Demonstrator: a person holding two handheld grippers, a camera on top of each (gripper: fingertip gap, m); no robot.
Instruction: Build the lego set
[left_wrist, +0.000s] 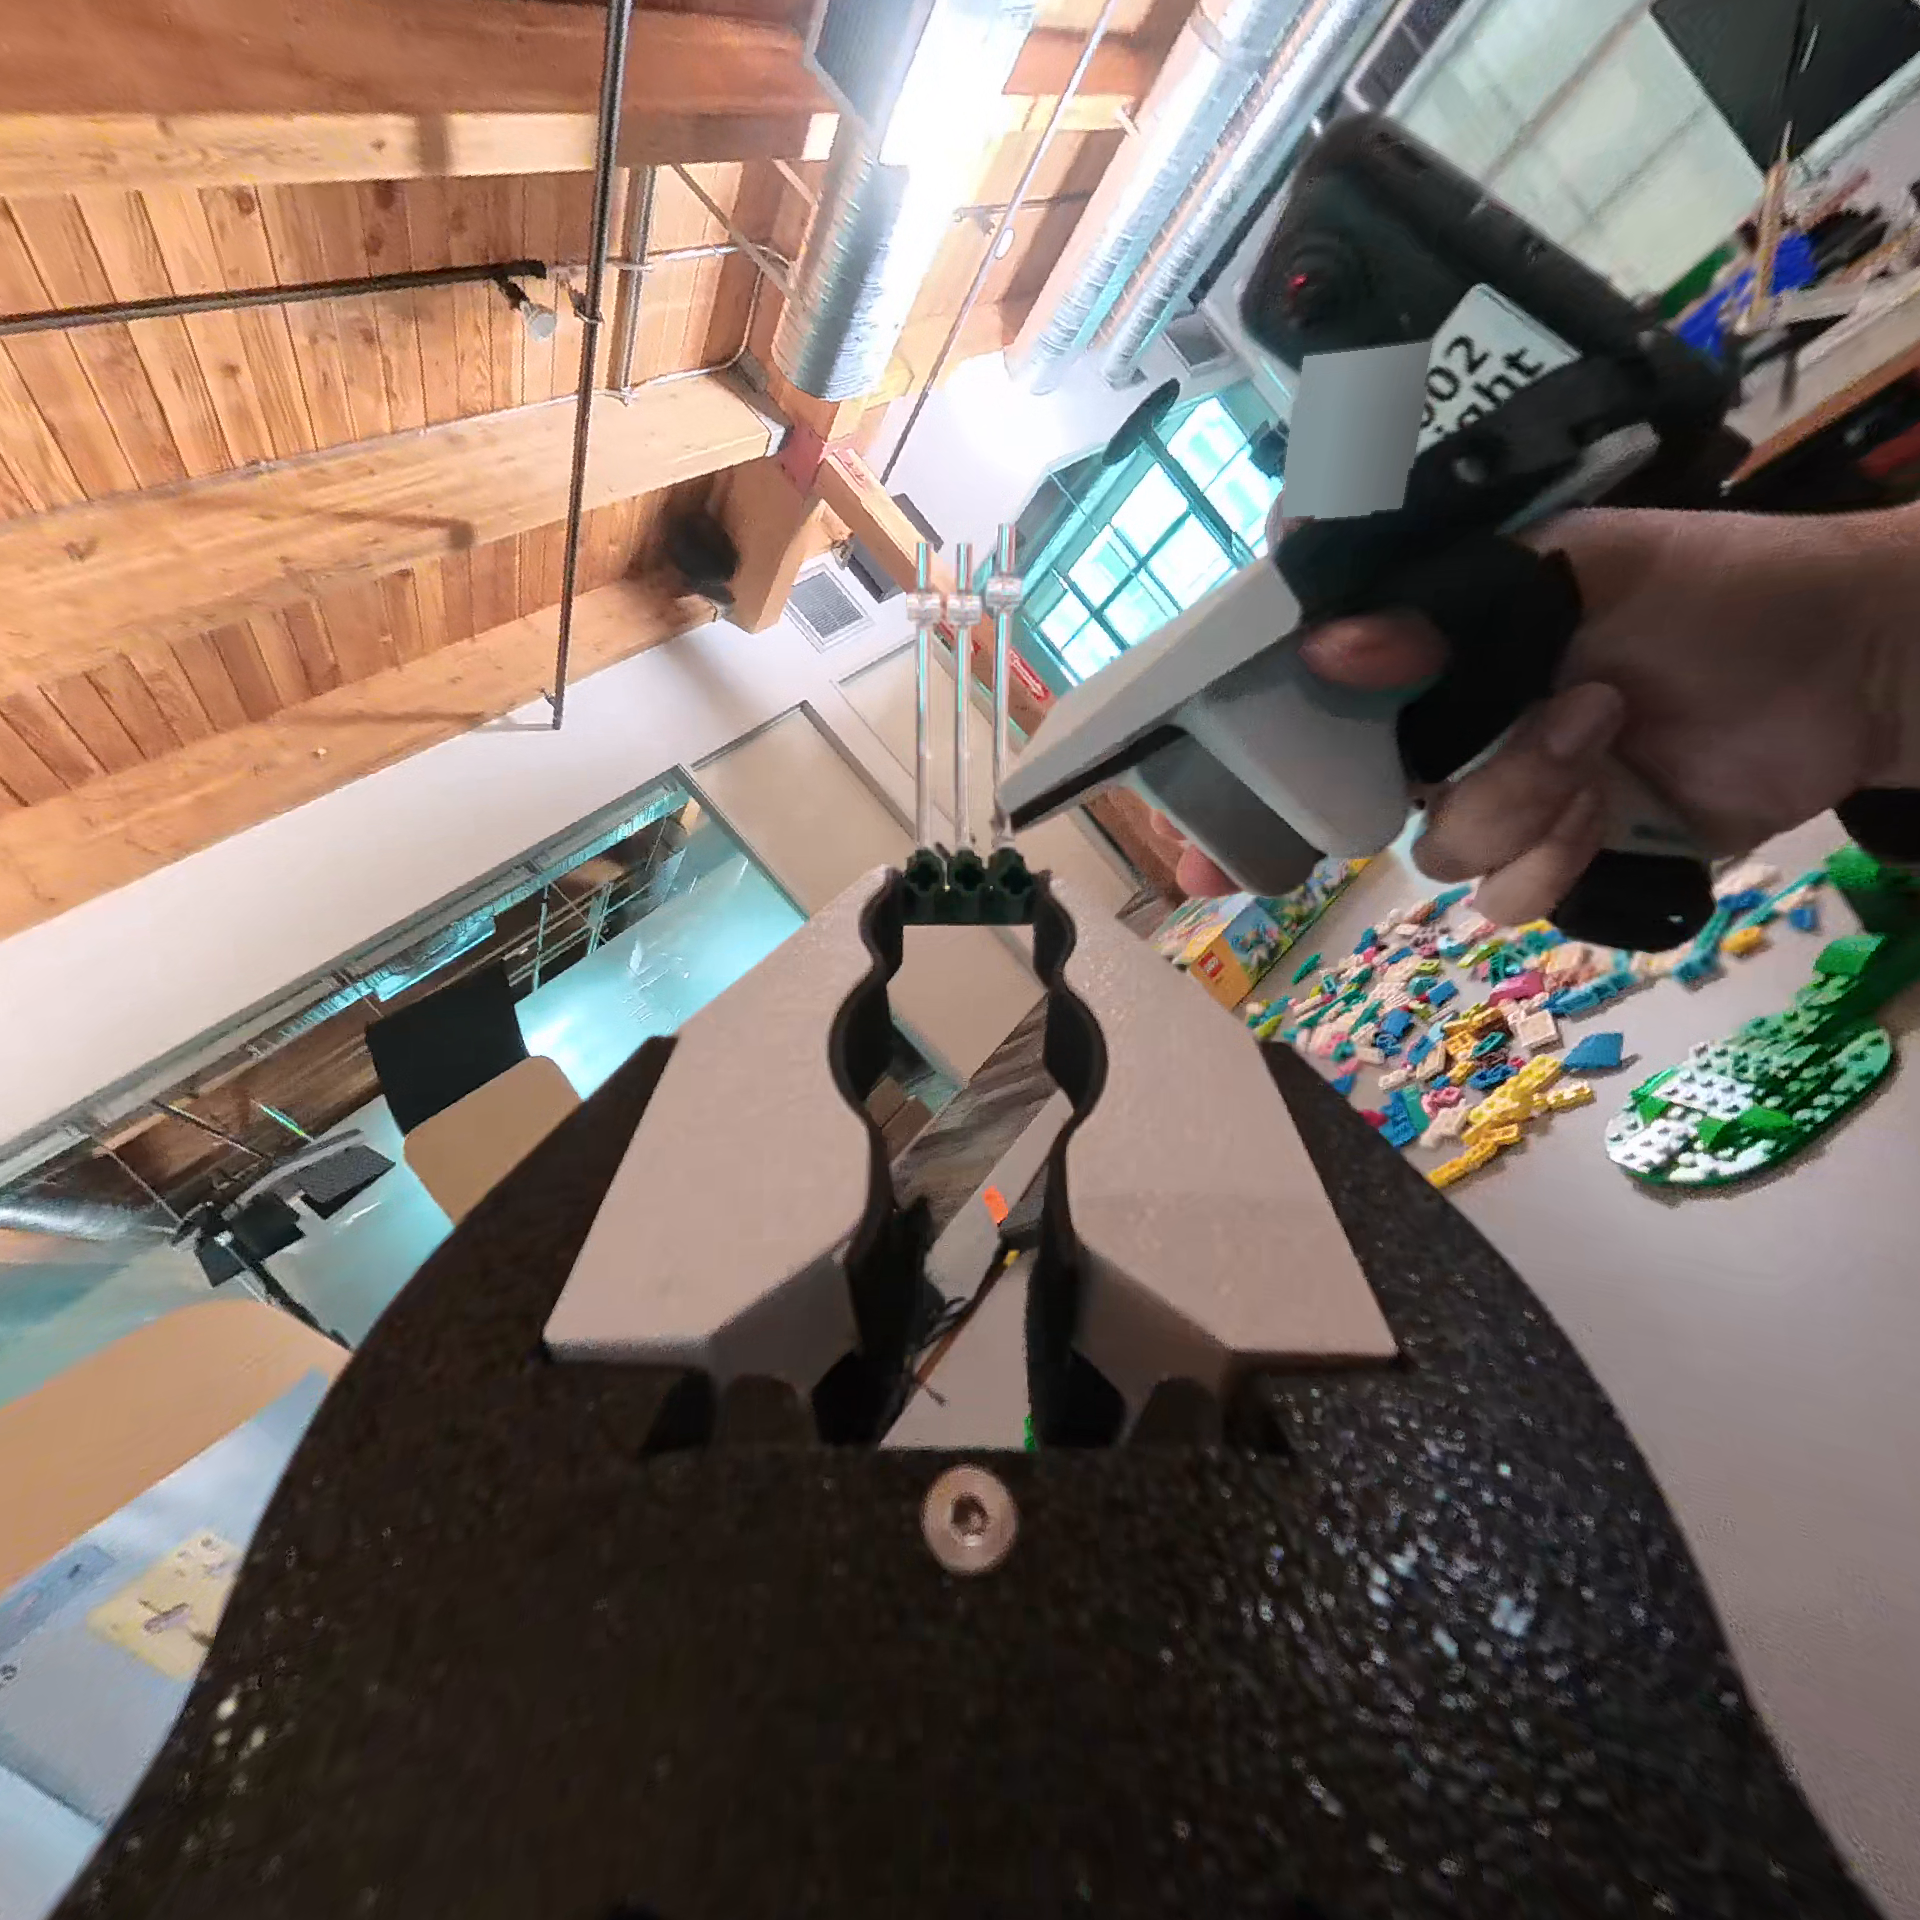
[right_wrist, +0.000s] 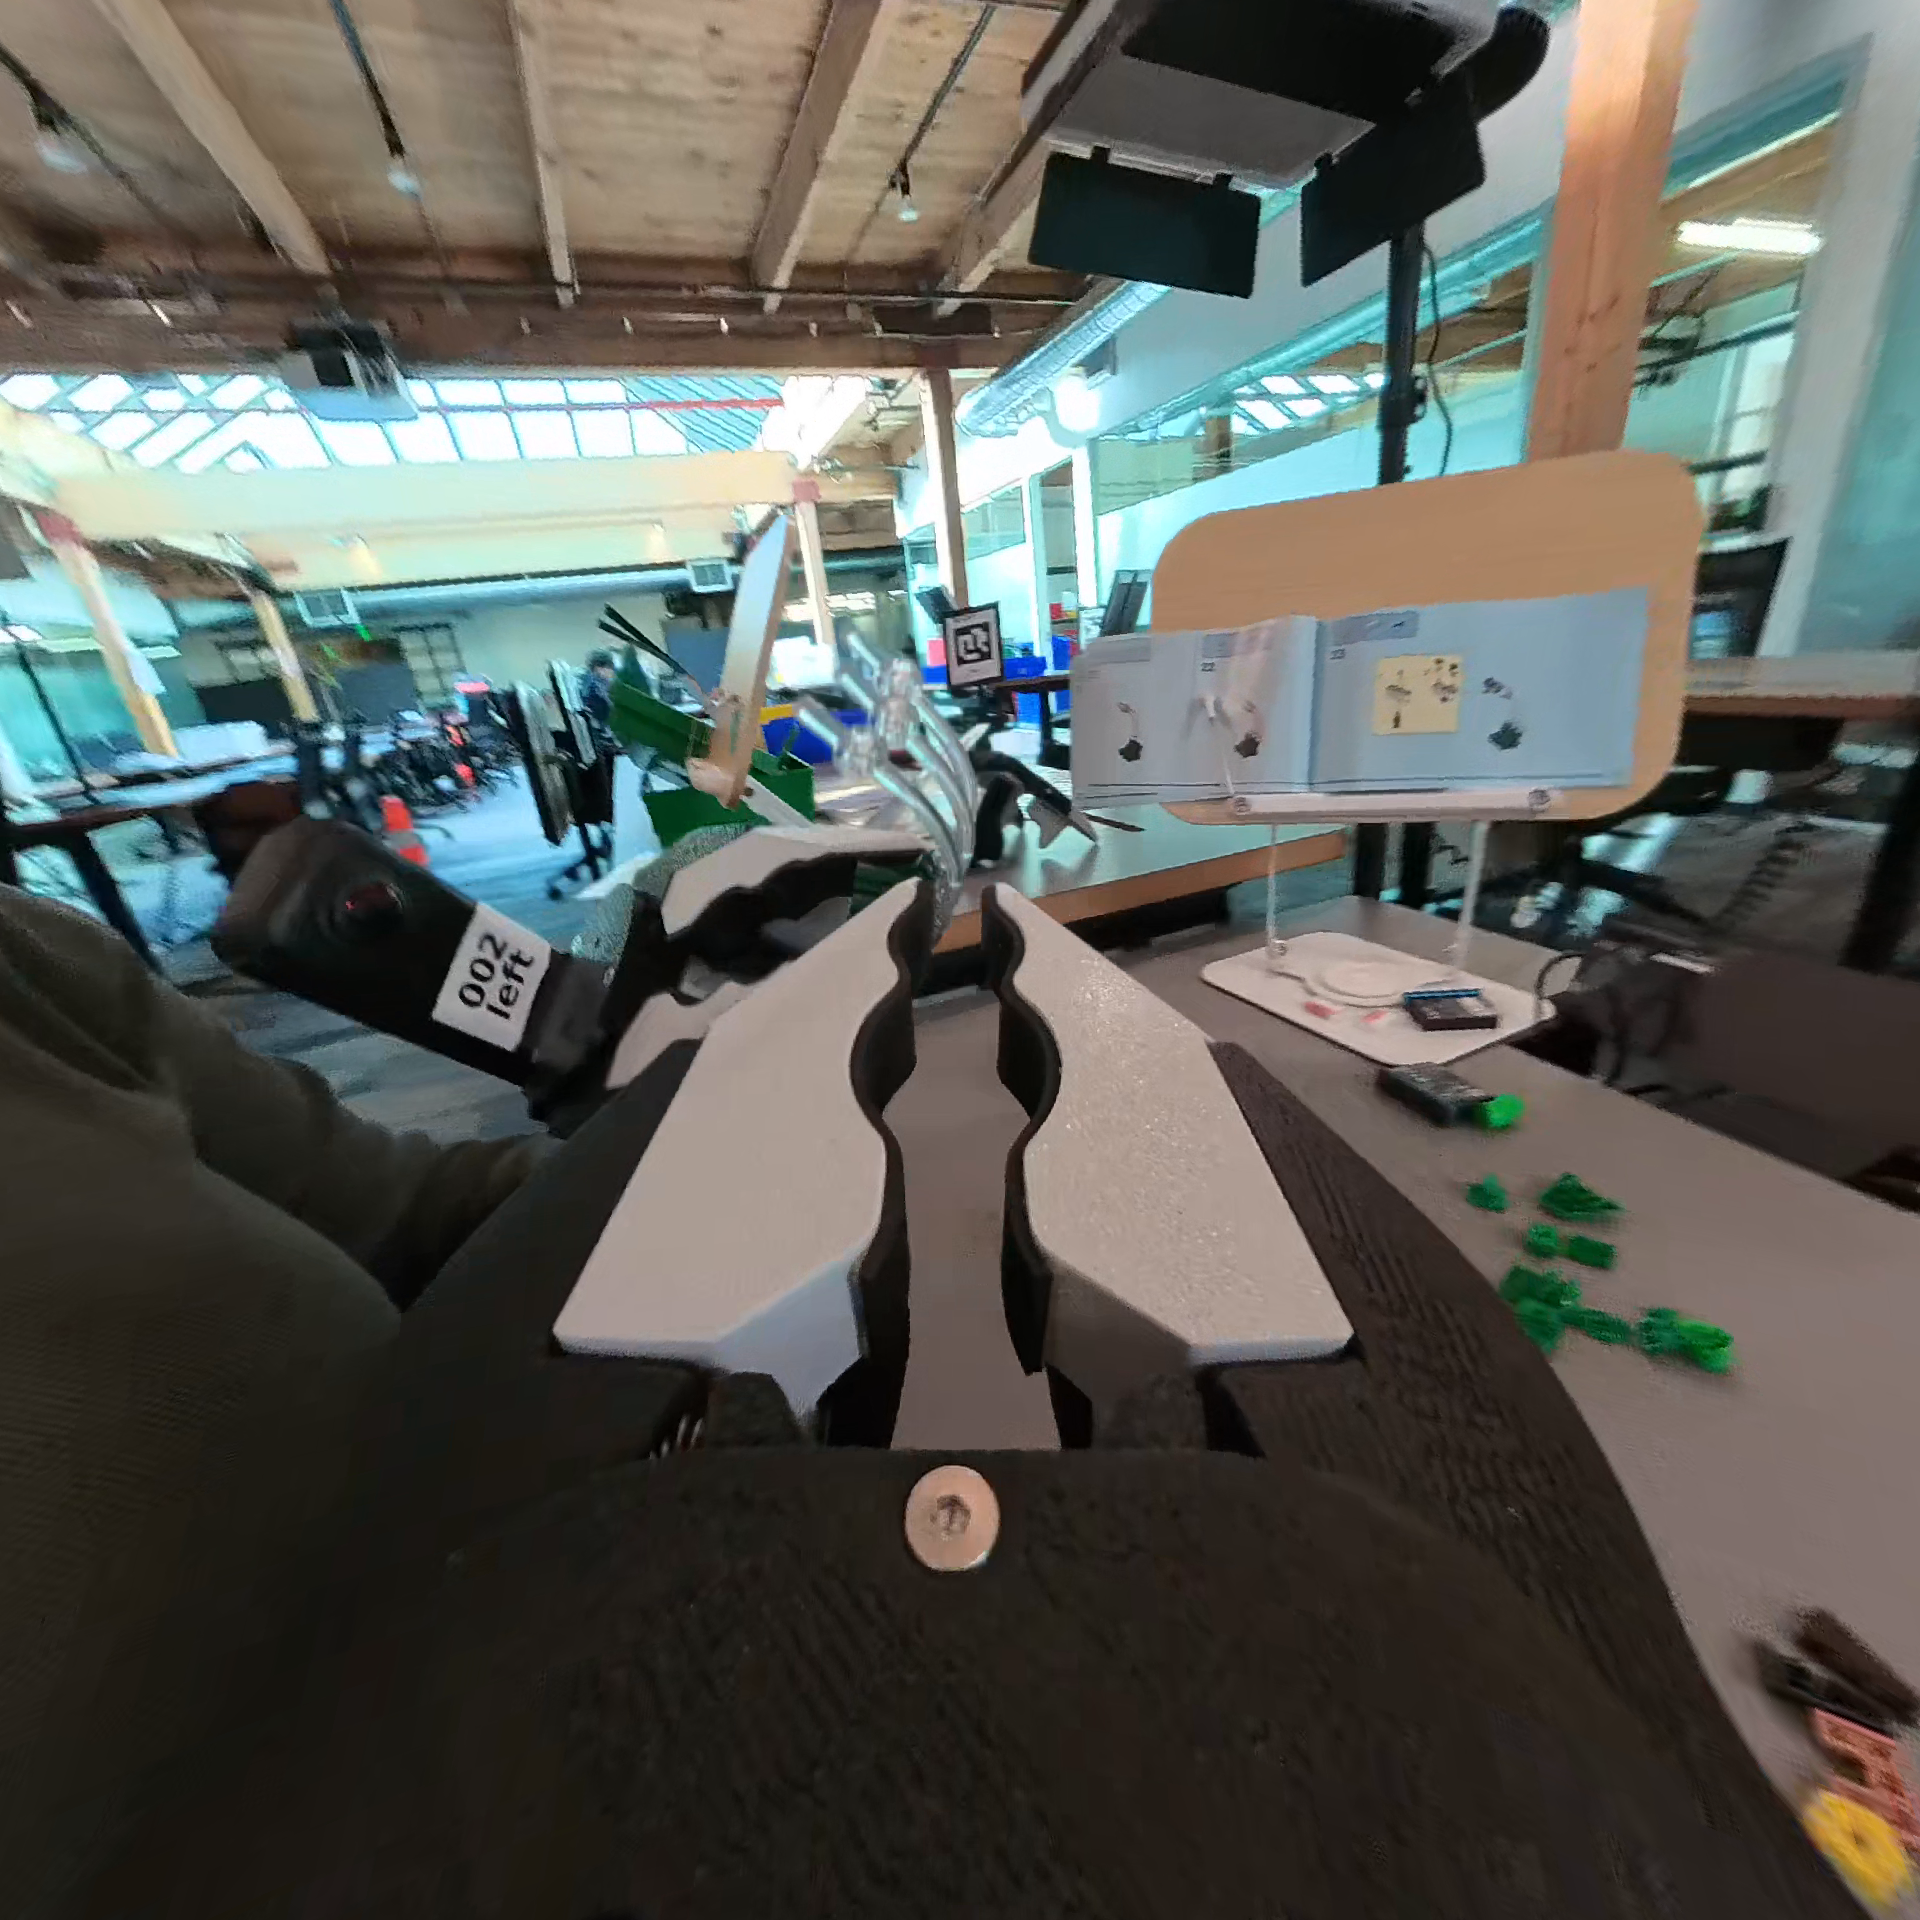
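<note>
Left tongs (left_wrist: 966, 883) clamped on dark-green piece (left_wrist: 968, 871); right tongs (right_wrist: 954, 902) slightly apart, empty, booklet (right_wrist: 1351, 717) beyond.

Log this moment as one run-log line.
left gripper: shut on dark green piece with clear rods | right gripper: open, empty, near rods

Your grey table (left_wrist: 1621, 1382) carries loose bricks (left_wrist: 1455, 1039), a green baseplate (left_wrist: 1756, 1101), a box (left_wrist: 1236, 951), and a booklet stand (right_wrist: 1351, 982).
</note>
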